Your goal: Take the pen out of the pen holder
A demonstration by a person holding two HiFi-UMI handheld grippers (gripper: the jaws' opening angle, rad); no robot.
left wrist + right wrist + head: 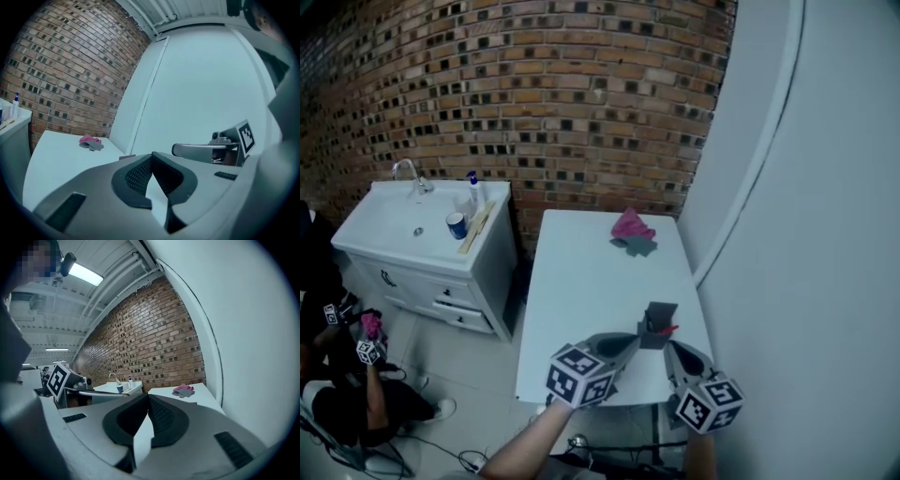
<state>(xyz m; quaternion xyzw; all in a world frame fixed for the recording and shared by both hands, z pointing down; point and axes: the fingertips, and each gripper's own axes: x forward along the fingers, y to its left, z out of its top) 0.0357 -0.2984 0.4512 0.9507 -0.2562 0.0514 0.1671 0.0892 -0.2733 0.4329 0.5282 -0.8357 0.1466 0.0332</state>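
A dark grey pen holder [659, 321] stands near the front right corner of the white table [591, 291], with a red pen [668, 330] sticking out of it to the right. My left gripper [632, 343] is just left of the holder, its tip close to the holder's base, its jaws shut and empty. My right gripper [672, 350] is just in front of the holder and to its right, also shut with nothing in it. In the left gripper view the fingertips [151, 155] meet. In the right gripper view the fingertips [147, 395] meet too.
A pink cloth [630, 225] on a grey one [638, 247] lies at the table's far end. A white wall curves along the right. Left of the table stands a white sink cabinet [422, 239] with a blue cup [456, 225]. A person [356, 384] sits on the floor.
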